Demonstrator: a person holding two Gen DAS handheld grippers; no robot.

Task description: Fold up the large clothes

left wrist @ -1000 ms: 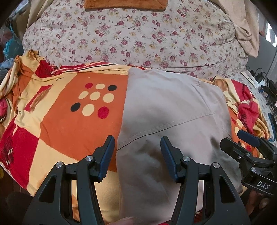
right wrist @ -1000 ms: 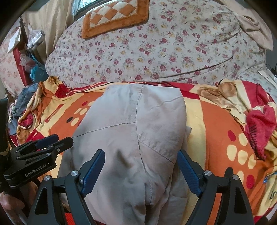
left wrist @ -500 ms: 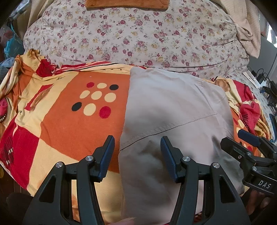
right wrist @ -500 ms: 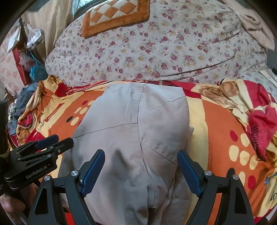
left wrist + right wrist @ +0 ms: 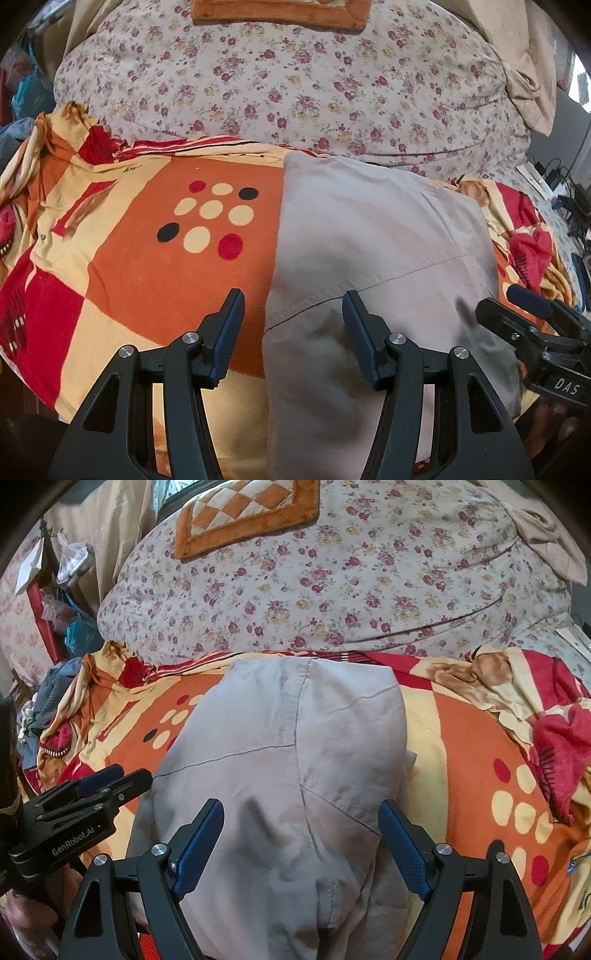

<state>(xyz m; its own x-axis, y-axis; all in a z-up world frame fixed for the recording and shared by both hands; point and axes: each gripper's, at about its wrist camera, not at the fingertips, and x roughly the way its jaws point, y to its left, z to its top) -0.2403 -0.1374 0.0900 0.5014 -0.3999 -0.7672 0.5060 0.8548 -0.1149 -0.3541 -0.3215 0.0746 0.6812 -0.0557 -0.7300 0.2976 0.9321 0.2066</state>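
Note:
A beige-grey pair of trousers (image 5: 369, 240) (image 5: 288, 738) lies folded and flat on an orange, red and cream patterned bedsheet (image 5: 147, 266) (image 5: 476, 753). My left gripper (image 5: 292, 299) is open above the garment's near left edge, one finger over the sheet and the other over the cloth. My right gripper (image 5: 301, 806) is open wide over the garment's near end, with cloth under it but nothing pinched. Each gripper shows in the other's view: the right gripper (image 5: 532, 306) at the garment's right side, the left gripper (image 5: 107, 779) at its left. A hand shows under each.
A big floral quilt (image 5: 295, 85) (image 5: 332, 583) rises behind the garment, with an orange checked mat (image 5: 243, 517) on top. A beige cloth (image 5: 546, 535) hangs at the far right. Bags and clothes (image 5: 62, 627) crowd the left, cables (image 5: 569, 195) the right. The sheet bunches at the right (image 5: 554, 746).
The left wrist view has shifted slightly, showing more of the quilt. A small blurred bit of cloth now shows near the right gripper's tip. Both grippers stay as open as before.

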